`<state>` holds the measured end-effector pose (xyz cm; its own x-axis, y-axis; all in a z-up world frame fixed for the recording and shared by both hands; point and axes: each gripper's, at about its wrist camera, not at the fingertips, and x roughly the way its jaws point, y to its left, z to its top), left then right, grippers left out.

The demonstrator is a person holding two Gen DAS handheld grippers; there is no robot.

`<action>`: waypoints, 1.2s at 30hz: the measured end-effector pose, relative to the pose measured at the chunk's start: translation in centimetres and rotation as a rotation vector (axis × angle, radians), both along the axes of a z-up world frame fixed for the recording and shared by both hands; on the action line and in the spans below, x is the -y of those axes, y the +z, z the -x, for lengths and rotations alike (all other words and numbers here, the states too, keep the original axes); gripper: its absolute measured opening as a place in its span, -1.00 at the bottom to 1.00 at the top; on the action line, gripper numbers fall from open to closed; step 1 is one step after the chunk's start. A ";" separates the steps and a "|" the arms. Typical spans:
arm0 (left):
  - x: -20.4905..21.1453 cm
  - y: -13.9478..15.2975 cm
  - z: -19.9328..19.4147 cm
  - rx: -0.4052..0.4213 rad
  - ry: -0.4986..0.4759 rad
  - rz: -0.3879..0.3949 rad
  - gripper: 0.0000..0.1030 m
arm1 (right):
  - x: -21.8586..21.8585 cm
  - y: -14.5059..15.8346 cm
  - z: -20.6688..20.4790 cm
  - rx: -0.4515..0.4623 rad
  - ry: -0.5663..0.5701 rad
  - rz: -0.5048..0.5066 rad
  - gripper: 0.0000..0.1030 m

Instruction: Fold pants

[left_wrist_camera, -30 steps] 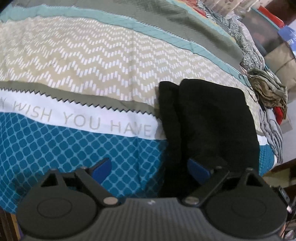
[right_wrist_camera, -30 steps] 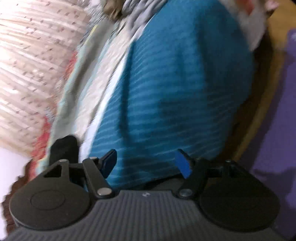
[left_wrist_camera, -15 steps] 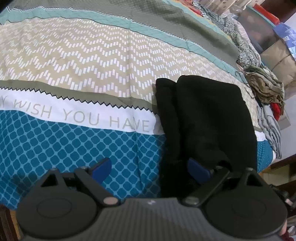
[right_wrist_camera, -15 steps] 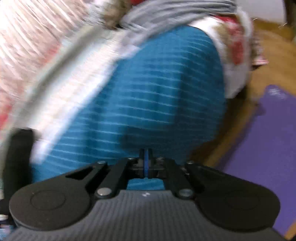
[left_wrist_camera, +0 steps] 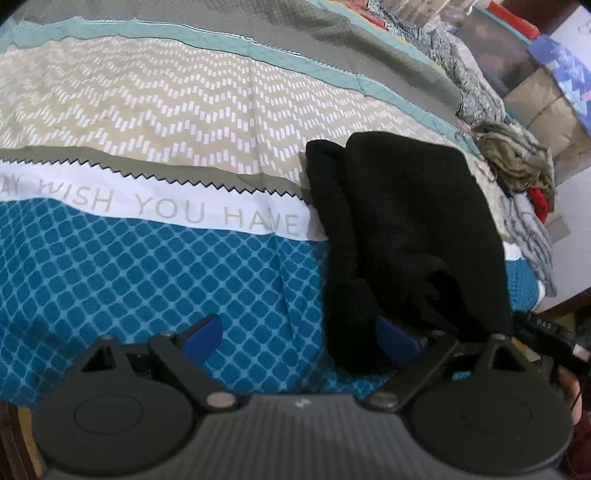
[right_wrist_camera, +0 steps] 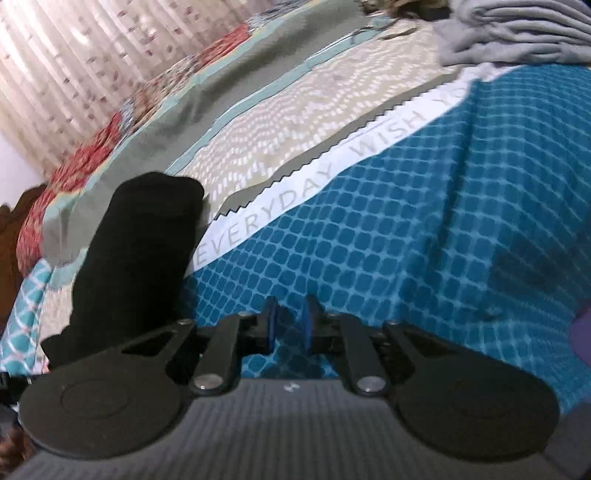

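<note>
Currently, stage: folding apparently finished or nearly so, judging by the compact bundle; no grip on the cloth from either side.
Pants: black, folded into a thick oblong, lying on the bed across the white lettered band and the blue diamond area; a narrower flap showing along the left edge, likely an inner layer not quite squared with the top one.
Pants, right view: same bundle off to the left of the frame, resting on the bedspread, well clear of the right fingers.
Left gripper: spread wide, holding nothing; right blue pad against or just over the near end of the bundle, left pad above bare bedspread. Probable reason: released after laying the fold down, or poised to straighten the near edge.
Right gripper: nearly closed, a narrow gap between the blue pads, nothing between them; aimed at bare blue bedspread beside the bundle, so seemingly idle.
Clothes pile: olive, red and grey garments at the far right edge of the bed, apart from the black bundle.
Grey garment: folded, top right of the right view.
Risk: loose near end bunching if nudged by the left pad.
</note>
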<state>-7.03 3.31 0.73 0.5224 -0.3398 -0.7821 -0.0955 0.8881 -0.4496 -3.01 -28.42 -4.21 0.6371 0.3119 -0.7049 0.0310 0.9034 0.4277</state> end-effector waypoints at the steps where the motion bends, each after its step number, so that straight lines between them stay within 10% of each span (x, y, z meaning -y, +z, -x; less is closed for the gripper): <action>1: -0.3 0.2 0.2 0.014 -0.002 0.023 0.78 | -0.6 0.9 0.6 0.013 0.037 -0.010 -0.59; 6: -0.5 1.8 1.5 0.117 -0.055 0.115 0.73 | -4.9 0.8 2.0 -0.116 0.386 -0.058 -0.56; 11: 0.0 1.5 2.6 0.123 -0.094 0.109 0.72 | -11.8 -4.9 1.3 -0.228 0.648 0.123 -0.57; 15: 1.2 0.7 3.4 0.128 -0.169 0.040 0.71 | -11.4 -9.7 -2.5 -0.202 0.472 0.481 -0.60; 18: 3.0 -0.3 3.8 0.141 -0.292 -0.088 0.72 | -8.4 -9.8 -5.0 -0.192 0.335 0.467 -0.60; 24: 5.0 -3.3 2.8 0.133 -0.471 -0.333 0.61 | -9.6 -10.1 -5.6 -0.223 0.404 0.537 -0.61; 29: 5.4 -2.7 4.0 0.124 -0.556 -0.424 0.44 | -10.3 -5.7 -1.0 -0.251 0.539 0.432 -0.47; 34: 2.2 3.9 6.1 0.280 -0.449 -0.200 0.93 | -8.7 3.3 5.0 -0.116 0.580 0.204 -0.39; 36: 0.8 5.6 5.0 0.320 -0.380 -0.092 1.00 | -7.4 6.5 5.2 -0.012 0.499 0.113 0.02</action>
